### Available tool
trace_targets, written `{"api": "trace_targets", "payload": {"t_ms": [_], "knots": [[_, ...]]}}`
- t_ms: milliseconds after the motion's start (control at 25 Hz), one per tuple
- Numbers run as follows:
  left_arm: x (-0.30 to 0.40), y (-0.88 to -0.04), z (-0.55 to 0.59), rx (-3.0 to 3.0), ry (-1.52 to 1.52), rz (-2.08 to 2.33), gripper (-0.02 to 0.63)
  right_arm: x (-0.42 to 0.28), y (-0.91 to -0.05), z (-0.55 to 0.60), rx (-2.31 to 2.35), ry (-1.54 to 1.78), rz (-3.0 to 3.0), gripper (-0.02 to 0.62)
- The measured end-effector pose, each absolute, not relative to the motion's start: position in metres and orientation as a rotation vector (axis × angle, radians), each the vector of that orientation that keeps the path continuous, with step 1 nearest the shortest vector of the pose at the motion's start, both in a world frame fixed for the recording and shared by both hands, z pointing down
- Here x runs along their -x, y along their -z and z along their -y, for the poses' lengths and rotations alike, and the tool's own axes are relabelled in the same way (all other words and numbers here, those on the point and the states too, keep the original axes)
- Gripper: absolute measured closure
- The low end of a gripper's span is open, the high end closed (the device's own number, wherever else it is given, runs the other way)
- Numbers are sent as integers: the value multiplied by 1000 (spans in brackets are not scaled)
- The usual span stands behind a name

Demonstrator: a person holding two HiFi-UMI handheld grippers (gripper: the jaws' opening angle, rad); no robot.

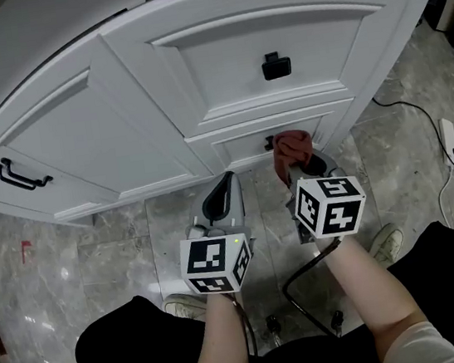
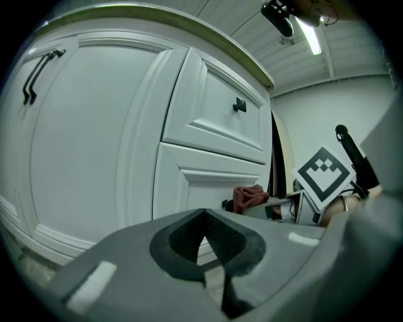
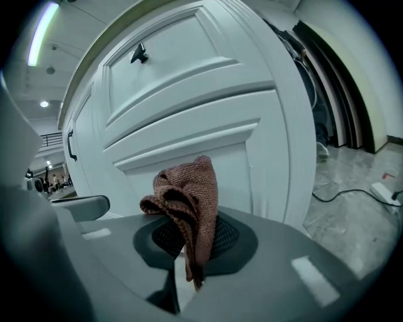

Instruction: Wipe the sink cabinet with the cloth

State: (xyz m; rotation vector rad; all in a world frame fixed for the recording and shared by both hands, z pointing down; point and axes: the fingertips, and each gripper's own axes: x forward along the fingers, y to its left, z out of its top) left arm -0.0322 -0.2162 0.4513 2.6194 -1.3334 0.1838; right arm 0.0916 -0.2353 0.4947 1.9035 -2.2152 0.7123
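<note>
You have two grippers, a left gripper (image 1: pixel 224 187) and a right gripper (image 1: pixel 296 162), and one cloth (image 1: pixel 290 144). You face one cabinet (image 1: pixel 116 108) with three handles (image 1: pixel 276 66). You also see two shoes (image 1: pixel 384 242) and one cable (image 1: pixel 419 120).

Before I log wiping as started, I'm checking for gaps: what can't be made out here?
1. Whether the cloth in the right gripper touches the cabinet: every view just overlaps them.
2. Lower drawer handle: head view, mostly behind the cloth.
3. Sink itself: above the cabinet, outside every view.
</note>
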Motion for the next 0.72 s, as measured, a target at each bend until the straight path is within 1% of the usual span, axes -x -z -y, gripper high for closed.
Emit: {"api": "trace_targets", "payload": {"t_ms": [440,720], "knots": [[42,-459,222,-2587,-206,1367,606,-98,-500,249,-1925,-732,2215,518],[25,-459,221,-2606,-201,1328,606,-137,-500,243,-1997,-681,2123,518]]}}
